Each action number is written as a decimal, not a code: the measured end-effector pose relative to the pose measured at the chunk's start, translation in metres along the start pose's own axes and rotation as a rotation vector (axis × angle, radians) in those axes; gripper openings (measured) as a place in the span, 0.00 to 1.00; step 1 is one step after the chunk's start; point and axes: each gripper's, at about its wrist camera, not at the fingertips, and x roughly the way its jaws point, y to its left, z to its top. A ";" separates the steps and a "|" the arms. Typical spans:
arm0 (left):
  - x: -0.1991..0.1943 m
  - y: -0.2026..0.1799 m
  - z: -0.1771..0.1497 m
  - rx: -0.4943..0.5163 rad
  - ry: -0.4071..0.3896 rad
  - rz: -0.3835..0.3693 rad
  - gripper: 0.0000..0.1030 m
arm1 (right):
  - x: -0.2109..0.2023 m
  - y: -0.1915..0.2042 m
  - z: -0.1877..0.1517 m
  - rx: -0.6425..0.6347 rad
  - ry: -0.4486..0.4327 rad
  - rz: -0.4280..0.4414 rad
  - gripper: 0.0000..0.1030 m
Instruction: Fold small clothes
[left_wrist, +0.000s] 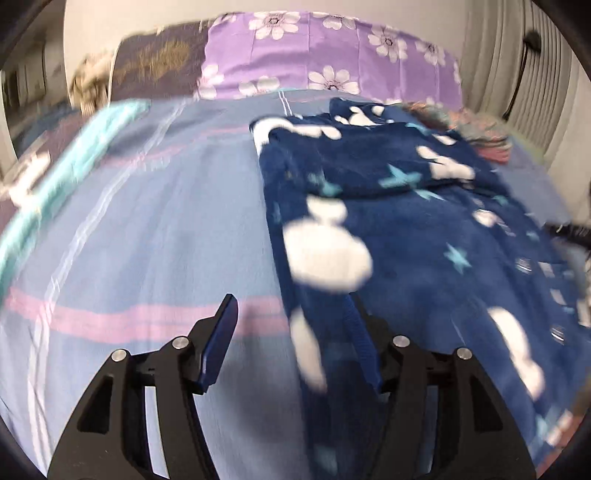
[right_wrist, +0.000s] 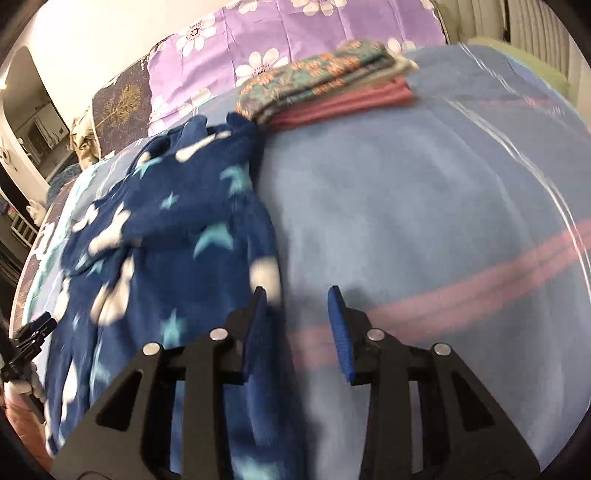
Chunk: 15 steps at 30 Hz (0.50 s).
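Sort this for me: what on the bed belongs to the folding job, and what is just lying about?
Job:
- blue star-print garment, spread out unfolded
- stack of folded clothes near the pillow
- left gripper, open at the garment's edge
- right gripper, open at its other edge

Lying about:
- purple flowered pillow
- dark cushion
- striped bedsheet
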 end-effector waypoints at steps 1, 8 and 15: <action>-0.004 0.003 -0.008 -0.017 0.019 -0.031 0.59 | -0.006 -0.006 -0.010 0.017 0.004 0.014 0.34; -0.023 -0.005 -0.053 -0.053 0.038 -0.106 0.59 | -0.045 -0.010 -0.068 0.049 0.007 0.106 0.37; -0.045 -0.019 -0.081 -0.082 0.003 -0.101 0.59 | -0.077 0.012 -0.107 -0.072 -0.038 0.050 0.40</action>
